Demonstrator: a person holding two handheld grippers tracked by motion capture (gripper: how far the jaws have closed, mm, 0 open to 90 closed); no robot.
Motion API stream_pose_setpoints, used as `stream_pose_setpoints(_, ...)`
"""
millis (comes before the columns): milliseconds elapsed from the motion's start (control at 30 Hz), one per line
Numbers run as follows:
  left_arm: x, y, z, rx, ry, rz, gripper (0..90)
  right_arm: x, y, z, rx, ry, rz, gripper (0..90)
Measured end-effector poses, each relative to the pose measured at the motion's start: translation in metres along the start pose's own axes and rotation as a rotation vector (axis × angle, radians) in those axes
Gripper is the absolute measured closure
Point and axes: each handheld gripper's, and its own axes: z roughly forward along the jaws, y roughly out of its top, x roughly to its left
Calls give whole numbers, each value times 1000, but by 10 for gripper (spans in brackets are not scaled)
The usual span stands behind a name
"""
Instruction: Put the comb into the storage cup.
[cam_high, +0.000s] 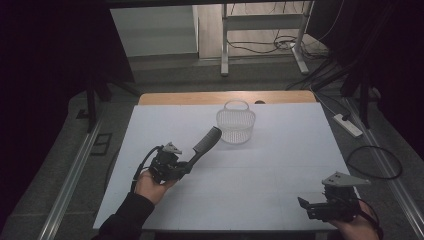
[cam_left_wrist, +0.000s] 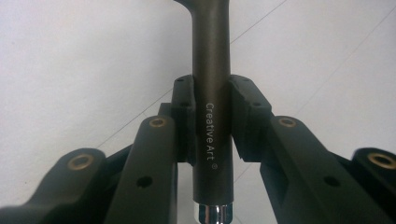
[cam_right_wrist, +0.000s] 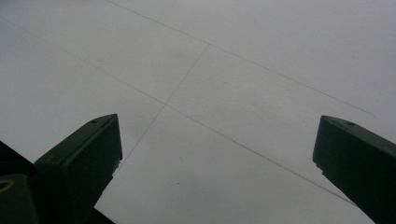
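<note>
A dark hairbrush (cam_high: 204, 143) is held off the white table, its handle clamped in my left gripper (cam_high: 186, 165) and its bristled head pointing up toward the basket. The left gripper view shows the grey handle (cam_left_wrist: 212, 93), printed "Creative Art", pinched between both pads. A small clear mesh basket (cam_high: 235, 123) with a hoop handle stands upright on the table's far middle, just right of the brush head. My right gripper (cam_high: 304, 206) rests low at the table's near right corner with its jaws wide apart and only bare table (cam_right_wrist: 224, 102) between them.
The white table top (cam_high: 270, 165) has a wooden strip (cam_high: 200, 97) along its far edge. Beyond it are a metal stand's legs (cam_high: 224, 50) and cables on the floor. A power strip (cam_high: 348, 125) lies on the floor to the right.
</note>
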Motion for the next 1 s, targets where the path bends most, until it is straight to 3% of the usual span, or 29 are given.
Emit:
stream_pose_setpoints(433,-7,-2,-12,-66,-6,7,724,2,0,-2,-15,-16,-16,0)
stream_pose_setpoints(600,-12,-4,-16,-88,-8,20,724,3,0,-3,-20,5,-9,0)
stream_pose_setpoints(1000,-18,-12,-25,-109,-4,30,724,6,8,-6,-75,42,-55,0)
